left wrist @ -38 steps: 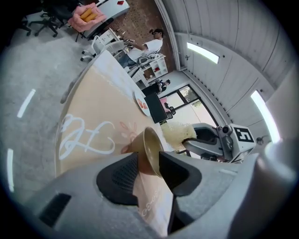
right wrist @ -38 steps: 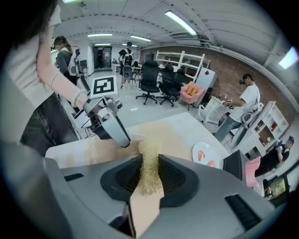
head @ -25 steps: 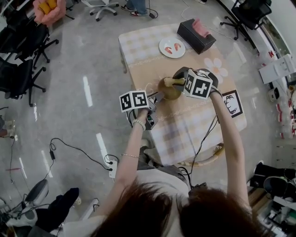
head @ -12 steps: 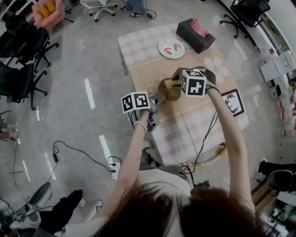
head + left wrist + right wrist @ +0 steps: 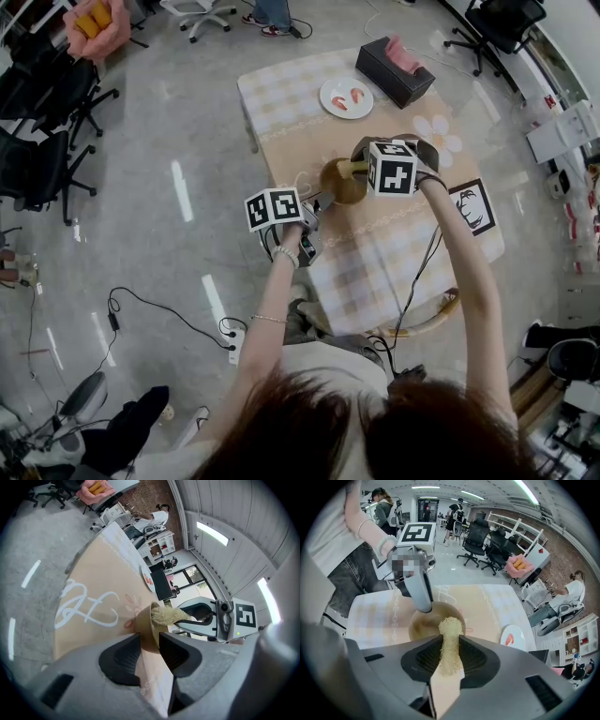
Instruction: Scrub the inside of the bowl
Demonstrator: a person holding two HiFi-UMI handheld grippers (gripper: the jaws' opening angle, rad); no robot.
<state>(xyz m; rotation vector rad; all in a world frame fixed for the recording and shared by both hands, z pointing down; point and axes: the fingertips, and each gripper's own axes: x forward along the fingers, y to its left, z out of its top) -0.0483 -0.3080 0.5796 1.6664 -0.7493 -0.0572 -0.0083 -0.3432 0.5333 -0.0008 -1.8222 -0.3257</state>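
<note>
Holding the bowl steady is half the job here imo. The left claw (image 5: pixel 149 641) is clamped on the wall of the bowl (image 5: pixel 423 626), which sits near the left edge of the desk (image 5: pixel 375 262). The right claw (image 5: pixel 450 644) is pinched tight on a loofah scrubber (image 5: pixel 451 629) with its tip down inside. I'd press firmly and sweep round the wall without tipping it. Nothing else in the bowl that I can see. Further back, a white plate (image 5: pixel 333 89) has a couple of red bits, and a black box (image 5: pixel 384 70) at the far edge holds something pink.

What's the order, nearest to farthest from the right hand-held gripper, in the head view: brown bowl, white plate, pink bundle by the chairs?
1. Round brown bowl, at the right hand-held gripper tips.
2. Round white plate, farther up the table.
3. Pink bundle, off the table, far left.
</note>
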